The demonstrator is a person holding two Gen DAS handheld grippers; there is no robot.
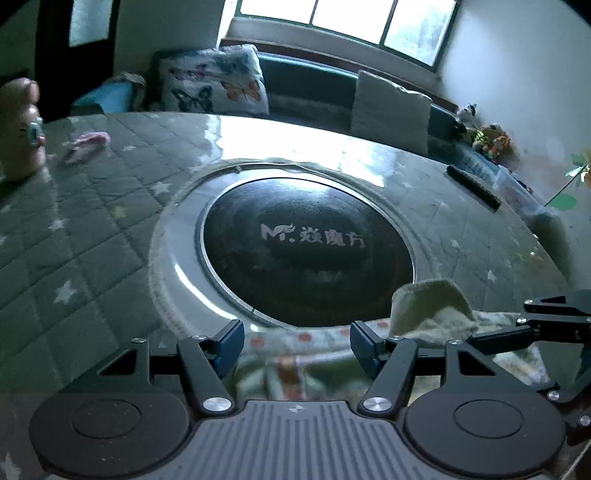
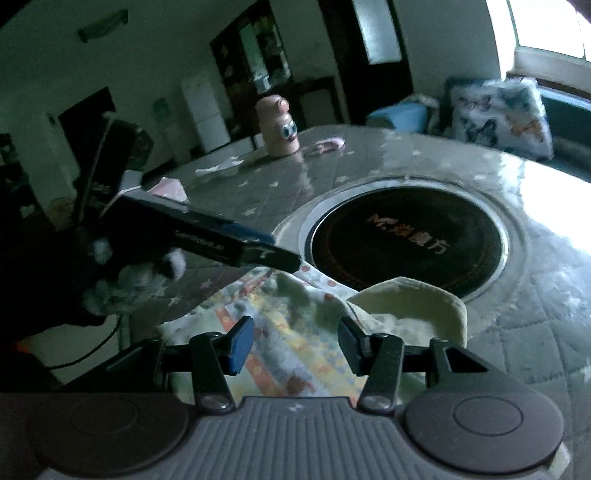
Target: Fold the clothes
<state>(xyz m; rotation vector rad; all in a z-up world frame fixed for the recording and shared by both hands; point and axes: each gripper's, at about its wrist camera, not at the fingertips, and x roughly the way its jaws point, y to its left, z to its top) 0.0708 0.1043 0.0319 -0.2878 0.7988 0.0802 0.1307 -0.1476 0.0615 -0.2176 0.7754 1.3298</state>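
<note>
While both stand wide, the garment (image 2: 291, 325) lies beneath left claw (image 1: 295, 345) and right claw (image 2: 295, 341).

The left wrist camera sits low behind its own fingers (image 1: 231, 343), looking forward across the table (image 1: 92, 229) toward the window (image 1: 351, 22) and the sofa along the far wall. The dark round burner (image 1: 306, 251) fills the middle of its view, quite near. The right wrist camera also looks out over its fingers (image 2: 242, 343), but faces more to the left (toward the dim room interior and a doorway), with the burner (image 2: 406, 243) lying right of centre and a little farther off. Both views share the burner, the patterned garment (image 1: 295, 354) (image 2: 280, 332) just ahead of the fingers, the butterfly cushion (image 1: 218, 83) (image 2: 498, 114) and the pink figurine (image 1: 18, 129) (image 2: 279, 129).
</note>
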